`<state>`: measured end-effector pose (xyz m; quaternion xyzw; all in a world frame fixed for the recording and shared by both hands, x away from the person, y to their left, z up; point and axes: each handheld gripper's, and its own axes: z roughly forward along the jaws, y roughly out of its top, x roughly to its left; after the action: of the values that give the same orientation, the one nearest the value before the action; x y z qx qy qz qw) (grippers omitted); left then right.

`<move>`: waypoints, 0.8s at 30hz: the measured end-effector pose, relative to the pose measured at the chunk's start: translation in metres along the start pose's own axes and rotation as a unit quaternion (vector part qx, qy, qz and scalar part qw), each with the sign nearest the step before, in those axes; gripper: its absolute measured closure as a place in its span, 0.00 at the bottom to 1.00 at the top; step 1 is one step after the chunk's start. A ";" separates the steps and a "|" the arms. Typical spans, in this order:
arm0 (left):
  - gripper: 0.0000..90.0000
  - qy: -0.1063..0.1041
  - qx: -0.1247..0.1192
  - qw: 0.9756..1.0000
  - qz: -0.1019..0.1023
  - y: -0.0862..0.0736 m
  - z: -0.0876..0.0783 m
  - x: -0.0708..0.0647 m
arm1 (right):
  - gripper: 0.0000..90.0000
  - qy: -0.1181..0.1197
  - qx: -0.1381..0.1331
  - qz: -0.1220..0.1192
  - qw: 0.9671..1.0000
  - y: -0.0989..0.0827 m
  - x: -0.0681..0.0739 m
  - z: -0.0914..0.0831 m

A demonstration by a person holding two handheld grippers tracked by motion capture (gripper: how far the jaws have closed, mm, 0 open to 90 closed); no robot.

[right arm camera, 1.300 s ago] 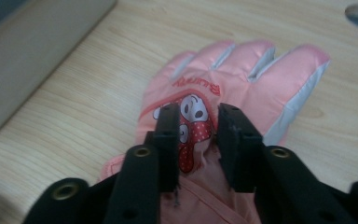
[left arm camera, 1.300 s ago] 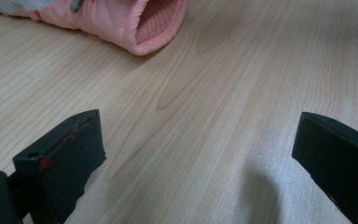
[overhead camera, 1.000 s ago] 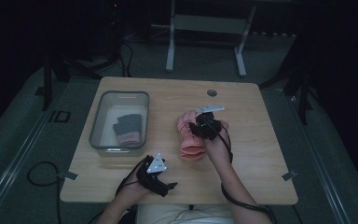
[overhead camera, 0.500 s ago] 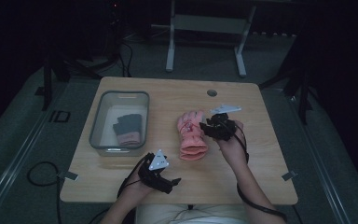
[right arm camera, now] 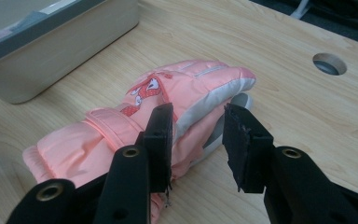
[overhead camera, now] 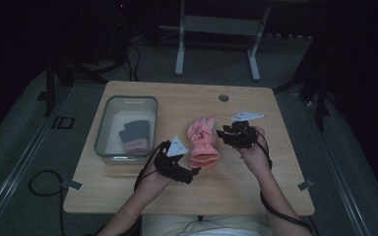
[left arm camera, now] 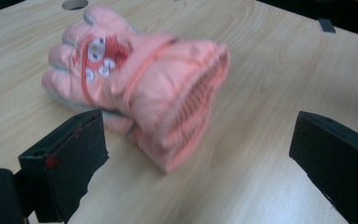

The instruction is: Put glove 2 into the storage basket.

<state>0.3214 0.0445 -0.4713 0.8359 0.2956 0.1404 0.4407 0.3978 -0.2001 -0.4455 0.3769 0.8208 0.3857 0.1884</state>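
A pink padded glove (overhead camera: 203, 142) with a red-and-white patch lies flat at the middle of the wooden table (overhead camera: 256, 196), cuff toward the person. My left gripper (overhead camera: 191, 173) hovers just off the cuff. In the left gripper view its jaws stand wide open (left arm camera: 198, 123), with the glove (left arm camera: 140, 88) ahead of them and untouched. My right gripper (overhead camera: 222, 133) sits beside the glove's right edge. In the right gripper view it (right arm camera: 198, 114) is partly open with nothing between its jaws, and the glove (right arm camera: 168, 102) lies just beyond the tips.
A grey plastic bin (overhead camera: 103, 142) stands left of the glove and holds a dark glove with a pink cuff (overhead camera: 135, 135). The bin's wall (right arm camera: 65, 51) is near in the right gripper view. A round cable hole (overhead camera: 223, 98) is at the table's far side.
My right gripper has drawn off the pink glove to the right. My left gripper has risen and moved up toward the glove's cuff. The glove stays on the table.
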 end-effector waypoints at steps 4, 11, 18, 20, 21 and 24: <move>0.08 0.021 -0.001 1.000 -0.006 0.019 0.009 0.009 | 0.74 0.002 0.001 0.011 1.000 -0.001 -0.004 0.004; 0.38 0.080 -0.014 0.996 -0.030 0.040 0.029 0.034 | 0.74 0.002 0.000 0.005 1.000 0.013 0.000 0.015; 0.41 0.087 0.016 0.990 -0.109 0.038 0.050 0.063 | 0.68 0.003 0.006 0.020 1.000 0.022 0.006 0.032; 0.35 0.085 0.037 0.988 -0.125 0.032 0.058 0.070 | 0.65 0.002 0.016 0.025 1.000 0.021 0.006 0.041; 0.30 0.081 0.048 0.986 -0.136 0.029 0.062 0.073 | 0.63 0.001 0.022 0.028 0.999 0.019 0.006 0.045; 0.27 0.068 0.071 0.981 -0.168 0.018 0.076 0.081 | 0.60 0.009 0.039 0.043 0.998 0.008 0.004 0.056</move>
<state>0.4298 0.0367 -0.5019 0.7917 0.4707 0.0997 0.3765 0.4327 -0.1661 -0.4749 0.4159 0.8196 0.3646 0.1494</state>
